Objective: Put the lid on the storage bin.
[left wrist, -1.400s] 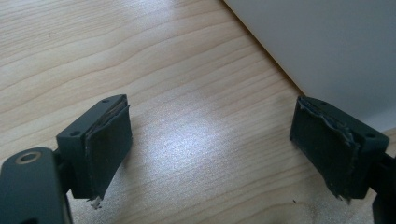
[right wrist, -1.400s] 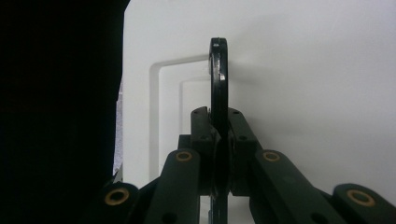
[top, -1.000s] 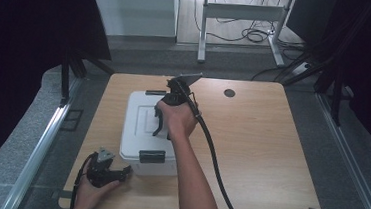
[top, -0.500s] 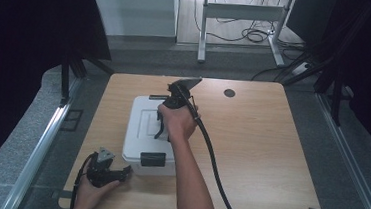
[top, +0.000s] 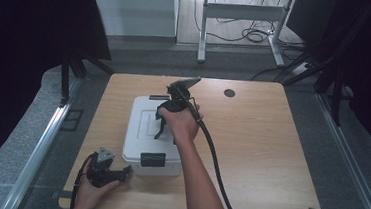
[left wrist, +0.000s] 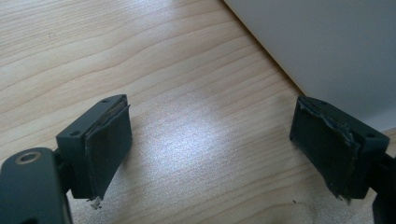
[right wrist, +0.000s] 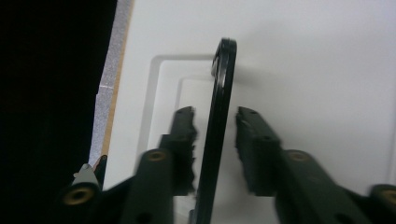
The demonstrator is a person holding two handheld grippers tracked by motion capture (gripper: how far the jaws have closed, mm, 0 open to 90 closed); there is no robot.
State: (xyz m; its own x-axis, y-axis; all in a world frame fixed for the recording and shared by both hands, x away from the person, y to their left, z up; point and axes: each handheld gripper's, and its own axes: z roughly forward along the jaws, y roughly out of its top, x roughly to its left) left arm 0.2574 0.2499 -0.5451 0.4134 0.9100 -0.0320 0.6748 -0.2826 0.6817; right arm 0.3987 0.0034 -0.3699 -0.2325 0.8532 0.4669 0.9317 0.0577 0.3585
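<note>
A white lidded box (top: 153, 132) sits on the wooden tabletop (top: 270, 151), left of its middle, with a black latch (top: 152, 159) on its near side and another (top: 158, 97) at its far edge. The right hand (top: 179, 121) holds the right tongs (top: 160, 130) pointing down over the lid. In the right gripper view these tongs (right wrist: 215, 140) straddle a thin black handle (right wrist: 219, 116) that stands up from the recessed middle of the lid (right wrist: 303, 70); a jaw stands on each side of the handle, with a narrow gap between the right jaw and the handle, and the left jaw just beside it, so they are nearly but not quite pinching it. That view is somewhat blurred, so whether the left pad touches cannot be told. A black cable (top: 214, 162) trails from the right tongs back along the forearm toward the near edge. The left hand (top: 91, 190) rests at the near left corner of the tabletop holding the left tongs (top: 127, 171), which lie low and point at the box's near left corner. In the left gripper view the left tongs (left wrist: 210, 149) are spread wide with nothing between them, bare wood beneath, and the box's white wall (left wrist: 327, 46) is just beyond the right jaw. A small dark round spot (top: 229, 93) marks the far part of the tabletop.
</note>
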